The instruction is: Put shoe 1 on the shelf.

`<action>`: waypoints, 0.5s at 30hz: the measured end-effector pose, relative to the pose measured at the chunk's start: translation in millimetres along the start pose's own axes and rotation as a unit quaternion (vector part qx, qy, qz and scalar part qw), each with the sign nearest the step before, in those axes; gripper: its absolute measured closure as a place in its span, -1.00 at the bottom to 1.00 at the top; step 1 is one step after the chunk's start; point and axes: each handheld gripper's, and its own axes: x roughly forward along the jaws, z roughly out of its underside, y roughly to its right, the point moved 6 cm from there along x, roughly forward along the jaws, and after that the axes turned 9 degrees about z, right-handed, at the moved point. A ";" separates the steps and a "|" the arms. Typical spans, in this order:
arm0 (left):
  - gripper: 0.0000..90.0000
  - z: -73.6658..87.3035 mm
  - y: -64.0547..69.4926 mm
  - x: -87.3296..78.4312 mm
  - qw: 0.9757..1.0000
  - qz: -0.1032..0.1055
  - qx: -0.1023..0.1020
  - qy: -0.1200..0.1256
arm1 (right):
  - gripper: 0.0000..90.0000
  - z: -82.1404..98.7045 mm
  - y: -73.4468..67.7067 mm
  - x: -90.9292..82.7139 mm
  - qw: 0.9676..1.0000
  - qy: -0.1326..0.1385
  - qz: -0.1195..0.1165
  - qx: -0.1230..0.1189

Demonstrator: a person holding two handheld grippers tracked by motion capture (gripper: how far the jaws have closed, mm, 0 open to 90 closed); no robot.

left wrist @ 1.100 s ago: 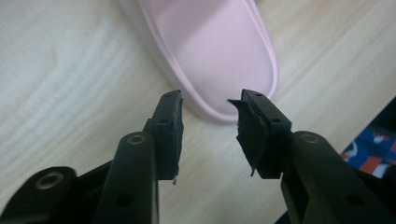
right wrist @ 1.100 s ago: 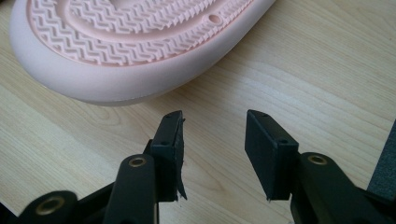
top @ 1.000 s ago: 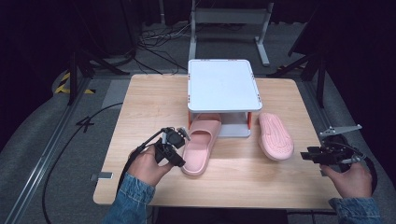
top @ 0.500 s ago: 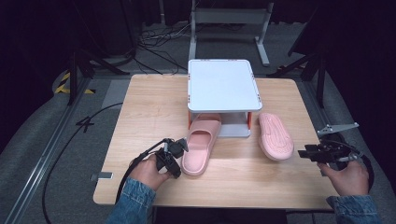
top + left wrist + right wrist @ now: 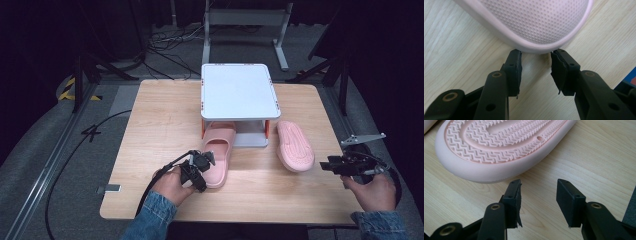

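A pink slipper [image 5: 220, 150] lies upright on the wooden table [image 5: 160, 120], its toe tucked under a white shelf [image 5: 237, 90]. My left gripper [image 5: 206, 162] sits low at its heel. In the left gripper view the jaws [image 5: 535, 54] stand open, their tips just touching the dotted heel rim [image 5: 536, 22], with only table between the pads. A second pink slipper [image 5: 295, 145] lies sole up to the right of the shelf. My right gripper [image 5: 326, 164] points at it from the right. Its jaws [image 5: 539, 183] are open and stop short of the ridged sole [image 5: 499, 145].
The white shelf stands on short orange legs at the table's middle back. A black cable [image 5: 90, 150] trails off the left edge to the floor. Dark stands and a metal frame [image 5: 245, 20] sit behind the table. Bare tabletop lies to the left and front.
My left hand has sunk toward the table and settled at the upright slipper's heel. The right gripper has kept its place.
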 end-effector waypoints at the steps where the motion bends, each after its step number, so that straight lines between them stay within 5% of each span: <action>1: 0.33 -1.7 2.3 1.0 1.000 0.002 0.005 0.000 | 0.22 0.6 0.1 0.2 1.000 0.000 0.000 0.000; 10: 0.36 -4.6 26.4 0.0 0.999 0.015 0.041 -0.020 | 0.22 3.2 0.8 -2.1 1.000 0.001 0.003 0.001; 15: 0.63 -10.5 31.2 3.7 0.998 0.008 0.055 -0.028 | 0.22 4.4 1.0 -1.4 1.000 0.002 0.004 -0.001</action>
